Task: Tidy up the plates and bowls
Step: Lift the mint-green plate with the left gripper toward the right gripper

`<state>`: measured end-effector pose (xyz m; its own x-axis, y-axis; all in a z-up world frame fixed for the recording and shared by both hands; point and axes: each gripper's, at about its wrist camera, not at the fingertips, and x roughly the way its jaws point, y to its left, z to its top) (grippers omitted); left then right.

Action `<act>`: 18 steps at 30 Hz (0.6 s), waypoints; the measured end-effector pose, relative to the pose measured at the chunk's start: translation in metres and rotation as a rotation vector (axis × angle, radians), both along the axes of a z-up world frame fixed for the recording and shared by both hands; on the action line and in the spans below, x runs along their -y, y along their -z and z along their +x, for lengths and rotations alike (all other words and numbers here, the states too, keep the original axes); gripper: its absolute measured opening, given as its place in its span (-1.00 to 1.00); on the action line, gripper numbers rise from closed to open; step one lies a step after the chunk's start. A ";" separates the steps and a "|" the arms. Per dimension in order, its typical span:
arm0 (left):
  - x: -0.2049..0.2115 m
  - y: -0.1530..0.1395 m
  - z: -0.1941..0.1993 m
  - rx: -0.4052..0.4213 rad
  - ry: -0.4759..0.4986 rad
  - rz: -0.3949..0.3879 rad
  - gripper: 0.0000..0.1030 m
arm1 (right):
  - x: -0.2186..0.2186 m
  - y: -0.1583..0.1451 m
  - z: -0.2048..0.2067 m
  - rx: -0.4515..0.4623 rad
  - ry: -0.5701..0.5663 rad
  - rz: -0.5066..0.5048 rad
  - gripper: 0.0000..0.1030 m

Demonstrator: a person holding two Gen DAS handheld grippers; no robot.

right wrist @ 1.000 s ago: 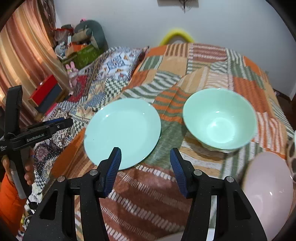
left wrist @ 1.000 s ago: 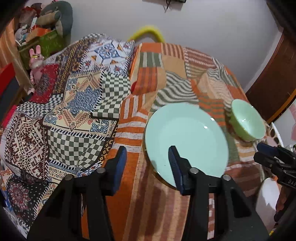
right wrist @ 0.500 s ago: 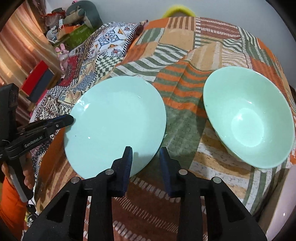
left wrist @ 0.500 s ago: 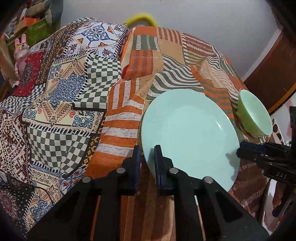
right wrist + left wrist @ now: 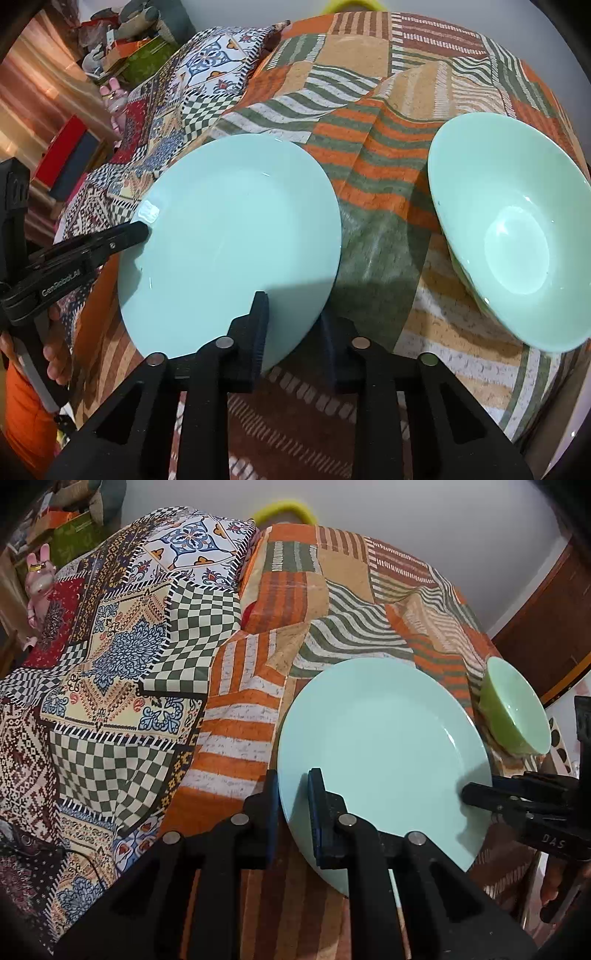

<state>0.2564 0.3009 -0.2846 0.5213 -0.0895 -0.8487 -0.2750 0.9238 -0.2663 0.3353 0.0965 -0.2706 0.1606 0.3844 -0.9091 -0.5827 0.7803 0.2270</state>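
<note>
Pale green plate [image 5: 384, 746] lies on the striped orange cloth [image 5: 240, 716], nr its front edge. Left tongs [image 5: 293, 805] clamp its near-left rim, one pad each side; right tongs [image 5: 293, 328] pinch the near-right rim likewise. Green bowl [image 5: 517, 236] sits just right of plate, apart. Patchwork quilt [image 5: 110, 657] to the left.
</note>
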 end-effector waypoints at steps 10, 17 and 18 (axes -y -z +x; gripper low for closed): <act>0.021 -0.038 -0.047 0.053 -0.028 -0.021 -0.72 | 0.019 -0.030 -0.025 0.030 -0.007 0.060 -0.58; 0.049 -0.089 -0.086 0.134 -0.019 0.061 -0.71 | 0.036 -0.070 -0.059 0.121 -0.019 0.118 -0.58; 0.052 -0.097 -0.091 0.145 -0.017 0.064 -0.71 | 0.038 -0.075 -0.062 0.130 -0.019 0.127 -0.58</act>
<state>0.1654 0.2487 -0.1878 0.6395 -0.0272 -0.7683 -0.2541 0.9357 -0.2446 0.2729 0.0581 -0.1953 0.2652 0.4985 -0.8253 -0.6281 0.7388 0.2444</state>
